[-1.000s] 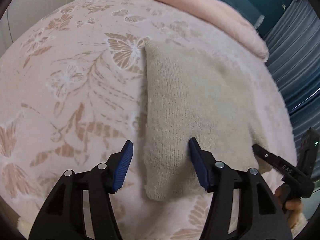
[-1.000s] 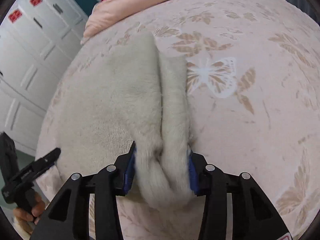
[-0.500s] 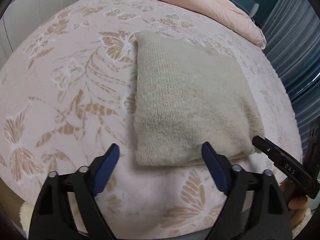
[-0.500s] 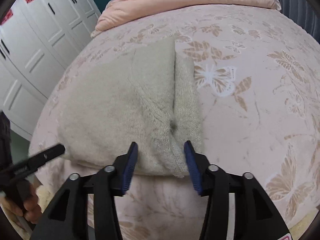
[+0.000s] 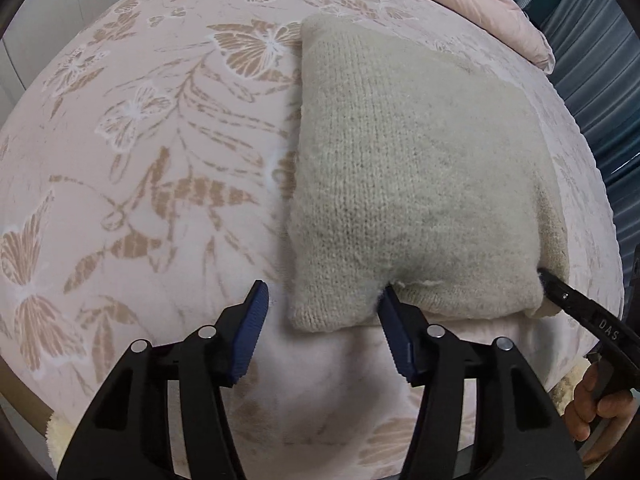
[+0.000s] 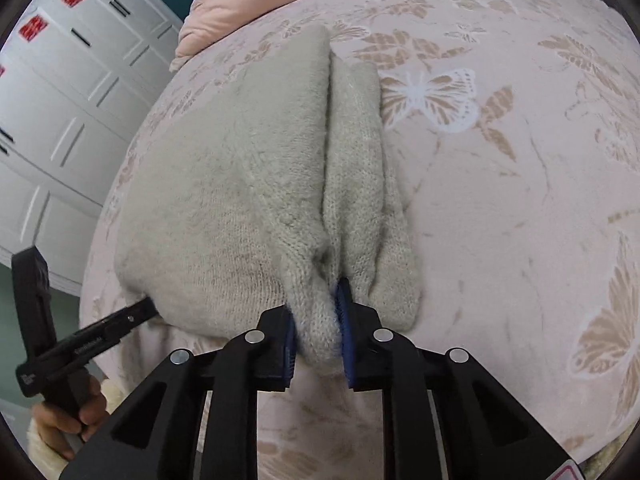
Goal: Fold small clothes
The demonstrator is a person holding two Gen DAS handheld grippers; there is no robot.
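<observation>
A folded beige knit sweater [image 5: 400, 168] lies on a pink butterfly-print blanket [image 5: 140, 160]. My left gripper [image 5: 322, 316] straddles the sweater's near left corner. Its jaws are closing: the right pad touches the knit edge, while the left pad stands clear of it. In the right wrist view the sweater [image 6: 240, 184] shows a lengthwise crease. There my right gripper [image 6: 318, 328] is closing, and its blue pads pinch a bunched fold of the near hem. Its finger [image 5: 560, 296] also shows at the sweater's near right corner.
A pink quilt [image 5: 500, 0] lies along the far side of the bed. Blue curtains [image 5: 592, 60] hang on the right, and white cabinets [image 6: 60, 100] stand on the left. A hand [image 6: 64, 420] holds the left gripper's handle. The bed's near edge drops off just below the grippers.
Both grippers spread their jaws half a second ago and have narrowed again. The left now frames the near left corner; the right has pinched a bunch of the hem. Both moved closer.
</observation>
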